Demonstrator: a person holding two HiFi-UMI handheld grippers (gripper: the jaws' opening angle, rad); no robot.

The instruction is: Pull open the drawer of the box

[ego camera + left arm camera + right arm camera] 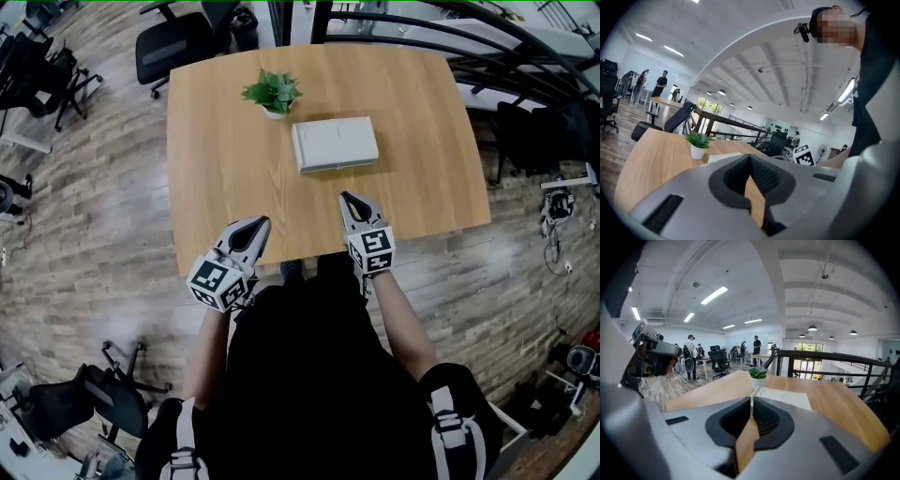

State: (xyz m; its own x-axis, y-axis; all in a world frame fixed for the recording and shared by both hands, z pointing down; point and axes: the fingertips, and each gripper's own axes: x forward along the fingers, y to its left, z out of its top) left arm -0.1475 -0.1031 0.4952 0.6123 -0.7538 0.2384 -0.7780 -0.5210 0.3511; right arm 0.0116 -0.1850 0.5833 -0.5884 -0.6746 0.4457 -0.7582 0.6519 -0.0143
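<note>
From your head view you get the whole layout: the box (335,144) lies flat near the middle of the table (216,169), a pale grey-white rectangular slab with rounded corners, and the potted plant (272,94) stands just beyond its far left corner. Only this view shows both tools at once. Your left gripper (255,225) is at the table's near edge, and your right gripper (347,199) is a little farther in, pointing towards the box and well short of it. The gripper views give you the room instead: white ceiling beams with strip lights, a black railing (820,355) behind the table, and people standing far off. The right gripper view looks along the box's smooth top, where faint round outlines show. The left gripper view catches only a pale sliver of the box beside the plant's white pot. No view lets you make out the drawer front. The table top is light wood with a fine grain, and the floor is grey-brown planks. Each gripper has a smooth grey shell with dark ribbed pads. On both grippers the jaws are closed, tips meeting, with nothing between them; only the wood shows through the narrow gap behind the tips.
</note>
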